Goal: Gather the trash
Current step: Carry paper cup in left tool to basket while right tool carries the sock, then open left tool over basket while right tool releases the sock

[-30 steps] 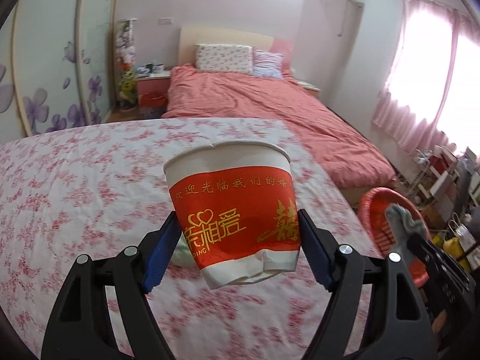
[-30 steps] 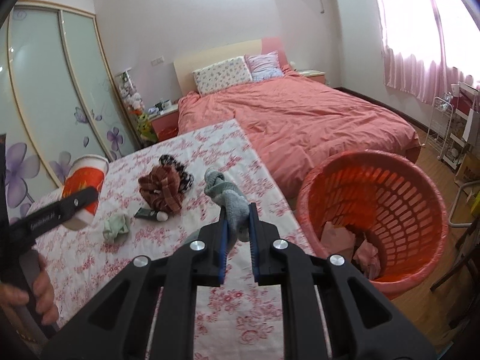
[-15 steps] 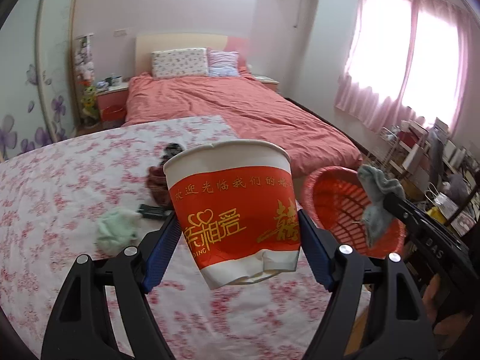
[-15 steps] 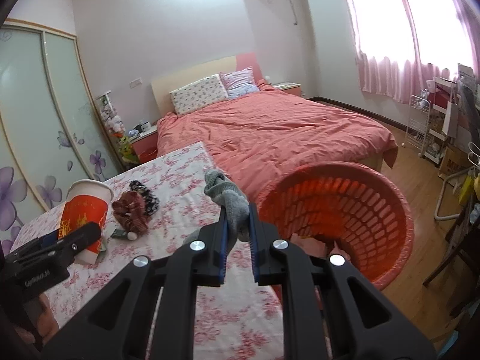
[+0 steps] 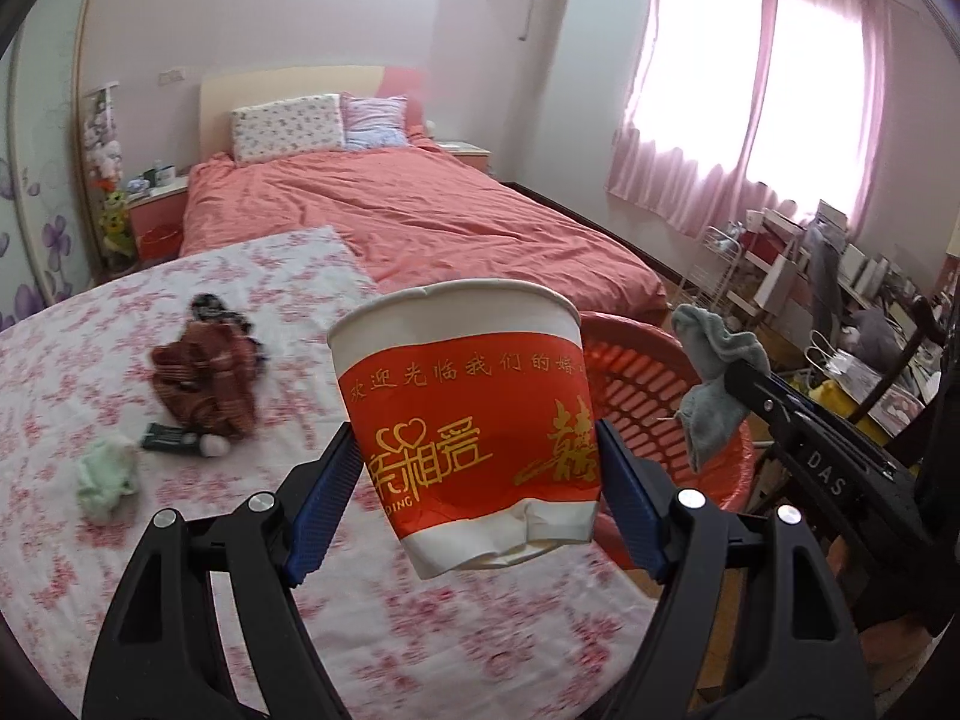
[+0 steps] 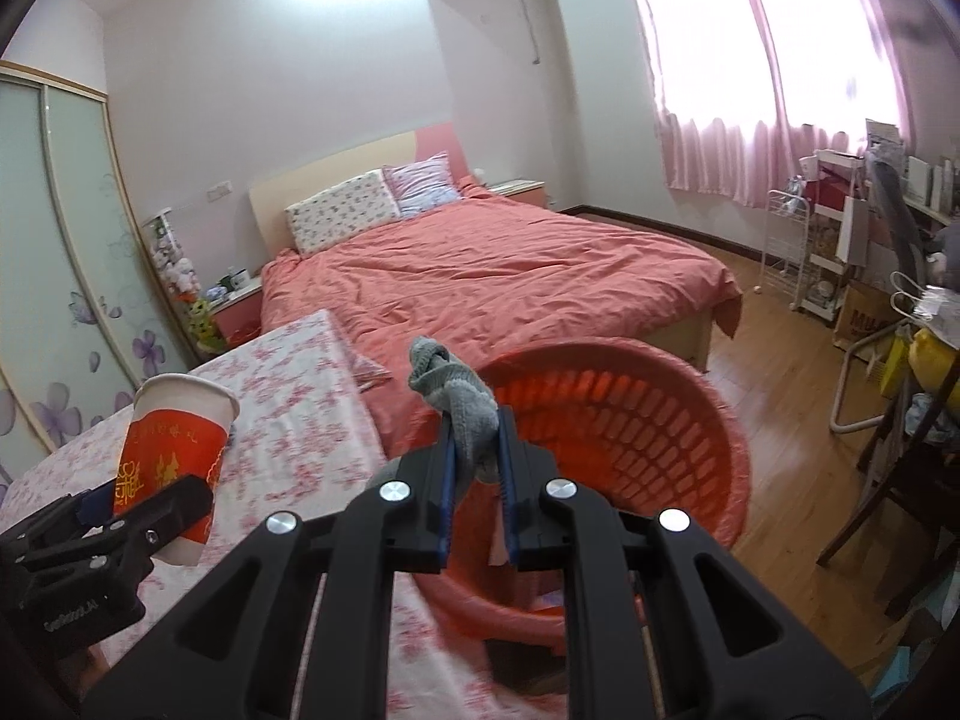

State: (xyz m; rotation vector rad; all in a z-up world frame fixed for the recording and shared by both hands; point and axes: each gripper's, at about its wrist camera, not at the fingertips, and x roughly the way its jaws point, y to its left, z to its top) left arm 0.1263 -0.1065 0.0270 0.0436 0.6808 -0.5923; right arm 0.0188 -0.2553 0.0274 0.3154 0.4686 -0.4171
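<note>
Viewing from the left wrist: left tongs (image 5: 477,483) clamped on the lower body of a red-and-white paper cup (image 5: 465,414), base crumpled under the pads, mouth kept upward, presumably to avoid spilling any dregs. Red basket (image 5: 645,387) at about 3 o'clock of the cup, partly hidden behind it. Grey cloth (image 5: 711,381) carried over the basket rim by the right tongs, at 3 o'clock. Left uncollected on the floral table (image 5: 72,540): brown fabric bundle (image 5: 201,384), dark tube (image 5: 180,439) and pale green wad (image 5: 105,474), at 9 o'clock.

Viewing from the right wrist: right tongs (image 6: 474,474) nearly closed, pinching the cloth by its lower part, upper end standing free. Basket mouth directly beyond at 12 to 2 o'clock, judged ready for release. Cup at 9 o'clock, held above the table edge, judged next for the basket.
</note>
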